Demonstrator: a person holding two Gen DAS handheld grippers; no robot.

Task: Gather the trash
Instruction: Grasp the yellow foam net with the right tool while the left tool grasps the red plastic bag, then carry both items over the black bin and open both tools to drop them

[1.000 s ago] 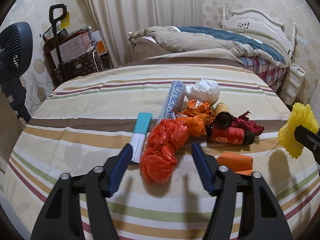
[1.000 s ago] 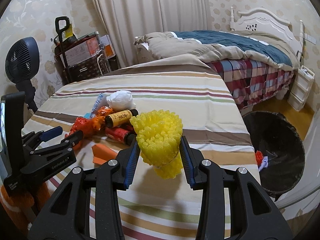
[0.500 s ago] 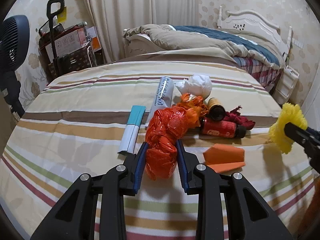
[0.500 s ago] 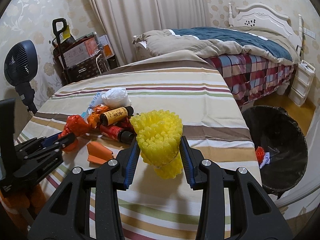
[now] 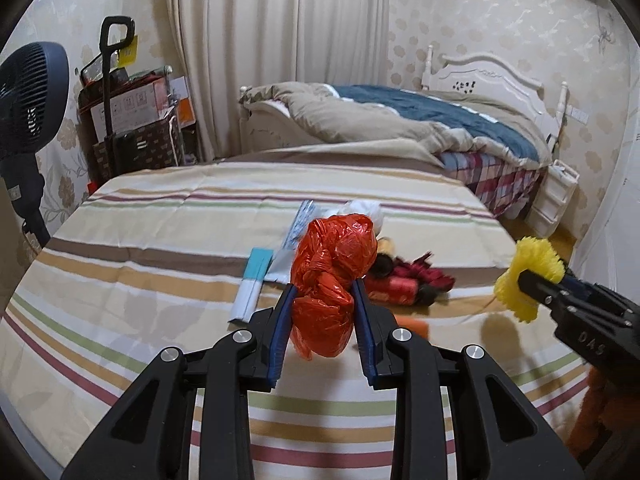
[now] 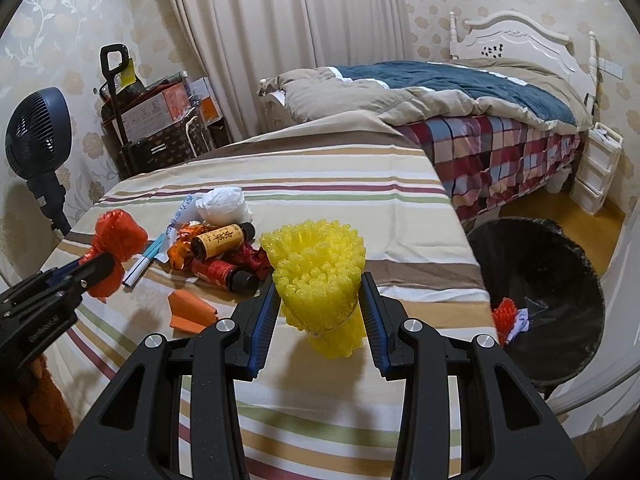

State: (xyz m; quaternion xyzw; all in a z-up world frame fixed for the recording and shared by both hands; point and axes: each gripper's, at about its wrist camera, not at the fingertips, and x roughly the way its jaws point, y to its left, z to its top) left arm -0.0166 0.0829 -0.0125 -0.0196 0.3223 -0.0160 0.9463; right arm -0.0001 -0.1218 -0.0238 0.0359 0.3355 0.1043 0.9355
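Observation:
My left gripper is shut on a crumpled orange plastic bag and holds it lifted above the striped table; it also shows in the right wrist view. My right gripper is shut on a yellow foam net, held above the table's right part; it also shows in the left wrist view. A black trash bin with some trash inside stands on the floor right of the table.
On the table lie a white wad, two dark bottles, red wrapping, an orange paper, a blue-white box and a printed wrapper. A fan stands left, a bed behind.
My left gripper closed on the orange bag and lifted it off the table. My right gripper kept holding the yellow net and shifted a little toward the bin.

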